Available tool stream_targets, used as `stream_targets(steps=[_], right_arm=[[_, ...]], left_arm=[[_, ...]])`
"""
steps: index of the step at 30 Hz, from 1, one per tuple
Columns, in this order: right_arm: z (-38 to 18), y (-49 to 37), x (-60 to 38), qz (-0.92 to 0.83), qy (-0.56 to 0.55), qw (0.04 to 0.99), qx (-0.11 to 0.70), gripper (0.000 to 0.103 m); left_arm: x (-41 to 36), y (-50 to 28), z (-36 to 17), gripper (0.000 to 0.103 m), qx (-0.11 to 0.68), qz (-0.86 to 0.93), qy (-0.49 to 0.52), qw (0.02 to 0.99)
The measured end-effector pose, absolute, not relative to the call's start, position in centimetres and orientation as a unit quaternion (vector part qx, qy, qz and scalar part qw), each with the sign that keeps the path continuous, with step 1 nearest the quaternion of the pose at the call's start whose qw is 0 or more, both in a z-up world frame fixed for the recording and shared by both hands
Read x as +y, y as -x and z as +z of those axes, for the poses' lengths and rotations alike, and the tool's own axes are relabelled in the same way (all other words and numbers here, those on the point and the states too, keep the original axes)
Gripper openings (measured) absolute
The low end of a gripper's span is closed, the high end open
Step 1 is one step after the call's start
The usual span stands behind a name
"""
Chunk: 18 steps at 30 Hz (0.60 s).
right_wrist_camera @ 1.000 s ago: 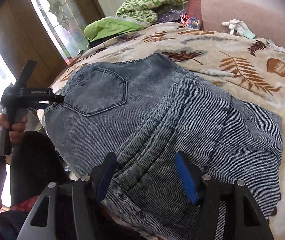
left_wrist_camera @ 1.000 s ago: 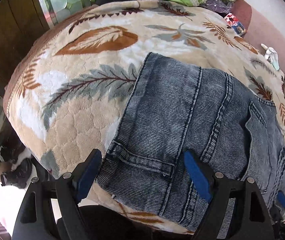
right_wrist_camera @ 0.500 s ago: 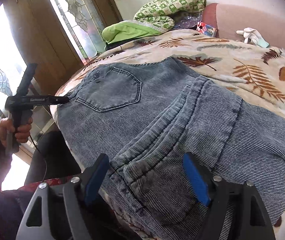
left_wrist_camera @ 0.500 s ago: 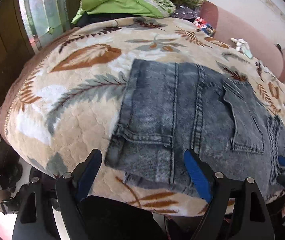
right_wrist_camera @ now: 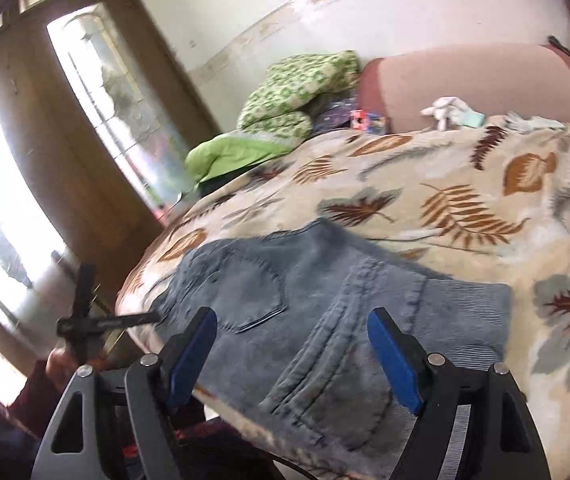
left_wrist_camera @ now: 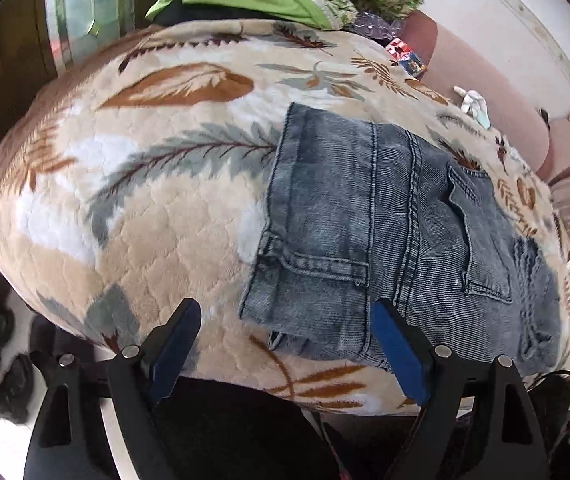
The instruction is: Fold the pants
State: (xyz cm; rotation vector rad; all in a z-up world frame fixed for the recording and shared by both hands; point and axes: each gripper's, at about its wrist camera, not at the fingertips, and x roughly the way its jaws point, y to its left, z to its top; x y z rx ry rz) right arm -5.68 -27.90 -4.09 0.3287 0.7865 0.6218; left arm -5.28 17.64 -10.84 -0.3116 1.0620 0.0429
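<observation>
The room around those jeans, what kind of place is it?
Probably a home bedroom or sitting room: the jeans lie on a leaf-print blanket, with pillows piled behind and a glass-paned door nearby.

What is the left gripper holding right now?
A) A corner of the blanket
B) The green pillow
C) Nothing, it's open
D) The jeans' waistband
C: the left gripper is open with nothing between its blue pads, just short of the folded jeans lying flat on the blanket.
</observation>
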Motion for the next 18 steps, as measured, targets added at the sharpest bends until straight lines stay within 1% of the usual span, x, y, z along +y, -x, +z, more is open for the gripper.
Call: stream_targets(steps=[4,5,6,7,8,9,10,11,15,16,17,18], right_arm=[[-6.5,3.8,-28.6,0.253,-0.189,0.857,0.407,0.08],[-7.2,3.4,-28.8,0.249,-0.196,0.855,0.411,0.081],[-8.0,3.0,-28.9,0.246,-0.203,0.851,0.418,0.08],[-8.8,2.6,-29.1,0.244,-0.209,0.847,0.424,0.08],[-9.7,2.5,-29.3,0.24,-0.213,0.844,0.429,0.08],[-10.6,2.4,-29.5,0.238,-0.214,0.843,0.433,0.08],[-11.2,2.3,-29.8,0.238,-0.217,0.841,0.435,0.08],[-11.6,2.4,-29.9,0.241,-0.221,0.84,0.433,0.08],[-10.8,2.8,-30.5,0.262,-0.221,0.846,0.408,0.08],[-10.7,2.8,-30.6,0.262,-0.227,0.847,0.403,0.08],[-10.7,2.7,-30.8,0.261,-0.235,0.846,0.401,0.08],[-10.8,2.7,-31.1,0.261,-0.244,0.845,0.399,0.08]], left_arm=[[17.9,5.3,-12.4,0.088,0.525,0.0,0.201,0.827],[17.7,5.4,-12.7,0.086,0.527,-0.006,0.208,0.824],[17.5,5.2,-12.9,0.08,0.527,-0.006,0.212,0.823],[17.3,5.2,-12.9,0.079,0.527,0.001,0.211,0.824],[17.0,5.1,-12.8,0.076,0.524,0.004,0.206,0.826],[16.6,5.0,-12.6,0.066,0.522,0.003,0.2,0.829],[16.4,4.8,-12.5,0.061,0.522,0.0,0.195,0.83],[16.1,4.7,-12.3,0.059,0.522,0.0,0.191,0.831],[16.2,4.3,-12.3,0.06,0.521,0.002,0.2,0.83],[16.4,4.4,-12.4,0.062,0.52,0.004,0.204,0.83],[16.4,4.5,-12.5,0.069,0.521,0.006,0.21,0.827],[16.5,4.7,-12.6,0.069,0.52,0.009,0.214,0.827]])
